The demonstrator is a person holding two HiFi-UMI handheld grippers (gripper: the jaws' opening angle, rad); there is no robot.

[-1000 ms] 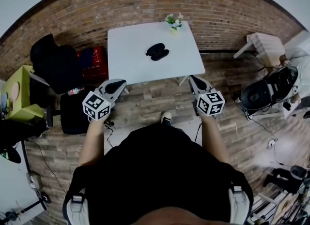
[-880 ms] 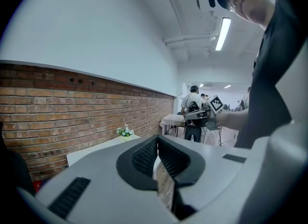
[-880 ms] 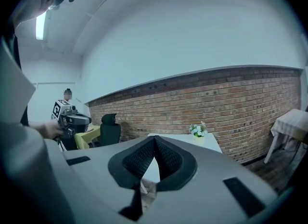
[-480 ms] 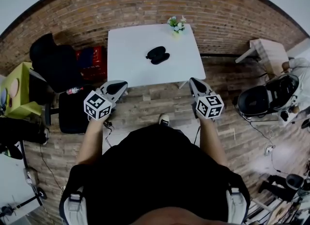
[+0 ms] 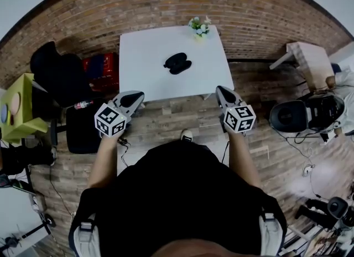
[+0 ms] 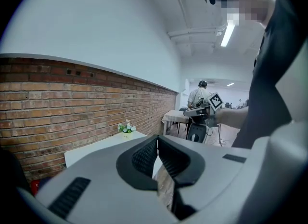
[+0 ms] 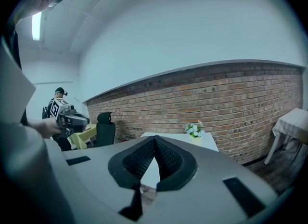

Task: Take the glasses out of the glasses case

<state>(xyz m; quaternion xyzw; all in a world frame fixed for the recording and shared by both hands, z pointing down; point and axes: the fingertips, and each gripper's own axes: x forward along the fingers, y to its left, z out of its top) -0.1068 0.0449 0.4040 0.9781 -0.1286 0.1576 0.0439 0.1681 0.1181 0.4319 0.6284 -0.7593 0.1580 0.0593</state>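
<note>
Two tongs [image 5: 137, 94] [image 5: 220, 89] (both closed), one glasses case [image 5: 178, 62].

The case [image 5: 178, 62] is black and rounded, lying flat near the middle of the white table [image 5: 144, 76], well clear of every edge. It shows as two oval lobes touching side by side, set at a slant (whether they are an opened lid and base is too small to tell).

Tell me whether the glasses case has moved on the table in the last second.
No. The glasses case keeps its spot on the white table, below-left of the flower pot; the slight shift in the picture is the head camera's.
</note>
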